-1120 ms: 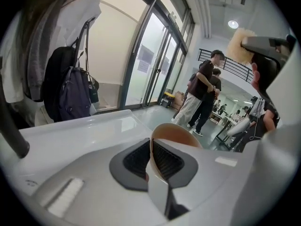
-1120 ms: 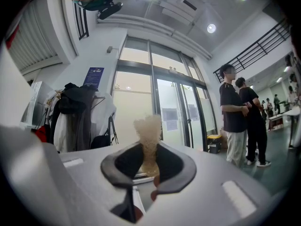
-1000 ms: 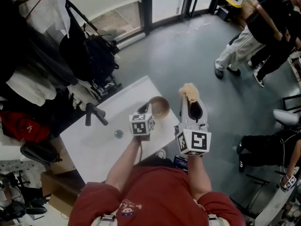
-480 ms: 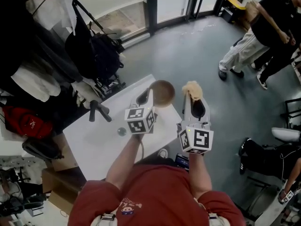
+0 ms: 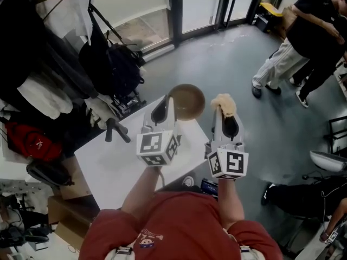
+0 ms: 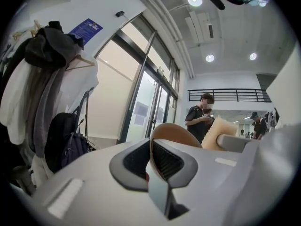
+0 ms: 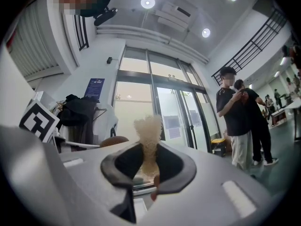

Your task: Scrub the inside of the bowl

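Open lab-like hall, tall glass doors (image 5: 198,4), grey floor (image 5: 227,58), loaded coat rack (image 5: 49,53), white table (image 5: 108,167), people (image 5: 303,37) standing

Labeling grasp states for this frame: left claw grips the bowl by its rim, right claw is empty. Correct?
Not quite. The right claw is not empty: it is shut on a tan sponge, which sticks up from between the pads in the right gripper view. The rest stands: the left claw grips the bowl by its rim.
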Available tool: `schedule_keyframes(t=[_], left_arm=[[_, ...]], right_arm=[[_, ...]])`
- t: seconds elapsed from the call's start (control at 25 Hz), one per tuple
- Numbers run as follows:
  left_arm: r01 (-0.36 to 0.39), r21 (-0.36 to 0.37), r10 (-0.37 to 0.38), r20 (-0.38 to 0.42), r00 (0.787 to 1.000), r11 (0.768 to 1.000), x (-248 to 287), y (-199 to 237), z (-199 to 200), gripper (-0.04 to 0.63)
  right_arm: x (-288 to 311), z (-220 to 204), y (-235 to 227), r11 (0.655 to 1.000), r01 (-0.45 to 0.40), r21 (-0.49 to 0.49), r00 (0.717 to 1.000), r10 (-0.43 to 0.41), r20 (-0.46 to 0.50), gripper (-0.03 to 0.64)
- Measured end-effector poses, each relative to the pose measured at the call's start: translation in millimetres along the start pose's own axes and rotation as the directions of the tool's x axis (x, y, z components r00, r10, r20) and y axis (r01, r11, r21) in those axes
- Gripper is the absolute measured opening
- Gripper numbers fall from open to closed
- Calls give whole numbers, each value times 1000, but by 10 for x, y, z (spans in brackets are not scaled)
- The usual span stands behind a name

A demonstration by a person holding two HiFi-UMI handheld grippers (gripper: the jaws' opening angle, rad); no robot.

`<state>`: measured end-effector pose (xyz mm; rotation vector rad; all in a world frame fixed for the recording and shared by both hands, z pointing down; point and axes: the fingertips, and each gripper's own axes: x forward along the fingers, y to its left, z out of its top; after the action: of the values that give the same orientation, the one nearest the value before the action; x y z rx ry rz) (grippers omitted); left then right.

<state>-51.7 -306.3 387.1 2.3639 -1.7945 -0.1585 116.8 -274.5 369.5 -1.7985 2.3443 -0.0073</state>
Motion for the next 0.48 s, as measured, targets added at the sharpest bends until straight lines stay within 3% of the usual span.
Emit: schedule_keyframes(t=[0.28,0.48], left_arm=[[-14,39,10,107,994,999,-183,-82,371,25],[-28,57,21,121,992,998,-210,-92,447,25]], right_arm=[[20,44,14,1000,-5,-7,1000,5,13,75],[-29,253,99,999,-30,-17,998,31,53,75]])
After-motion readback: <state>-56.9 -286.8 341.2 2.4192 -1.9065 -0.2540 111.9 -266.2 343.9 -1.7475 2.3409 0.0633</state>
